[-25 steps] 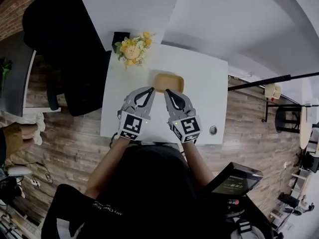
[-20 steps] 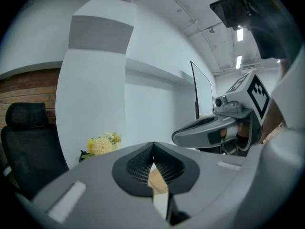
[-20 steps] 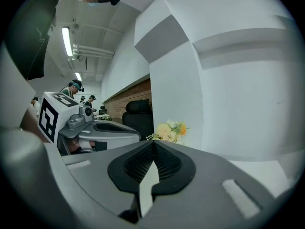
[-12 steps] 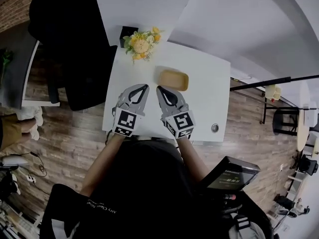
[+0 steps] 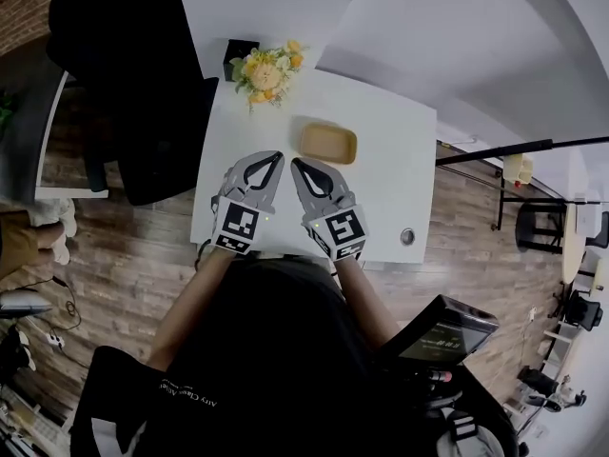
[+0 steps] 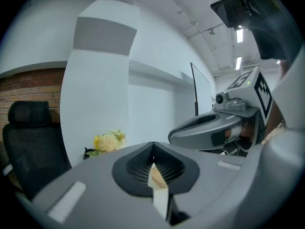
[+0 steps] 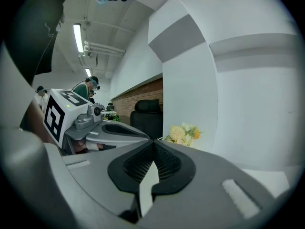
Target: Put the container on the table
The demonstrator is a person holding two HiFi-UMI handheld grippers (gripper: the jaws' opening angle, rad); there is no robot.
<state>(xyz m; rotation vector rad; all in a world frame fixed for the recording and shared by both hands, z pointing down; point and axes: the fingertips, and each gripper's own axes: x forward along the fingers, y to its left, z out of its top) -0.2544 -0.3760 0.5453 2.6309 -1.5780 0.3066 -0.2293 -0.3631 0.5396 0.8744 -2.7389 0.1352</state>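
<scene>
A shallow tan container (image 5: 328,143) rests on the white table (image 5: 400,188), a little beyond both grippers. My left gripper (image 5: 277,156) is shut and empty, its tip just left of and nearer than the container. My right gripper (image 5: 297,164) is shut too, with nothing in it, close beside the left one. In the left gripper view, a sliver of the tan container (image 6: 157,177) shows through the closed jaws, and the right gripper's body (image 6: 214,128) sits to the right. In the right gripper view the left gripper's body (image 7: 105,130) lies to the left.
A yellow flower bunch (image 5: 265,71) in a dark pot stands at the table's far left corner. A black office chair (image 5: 133,84) is left of the table. A round grommet (image 5: 407,237) sits near the table's right front. A black stand (image 5: 495,150) is at right.
Both grippers have drawn back from the container toward the near edge of the table and closer together. The container stays where it was on the table.
</scene>
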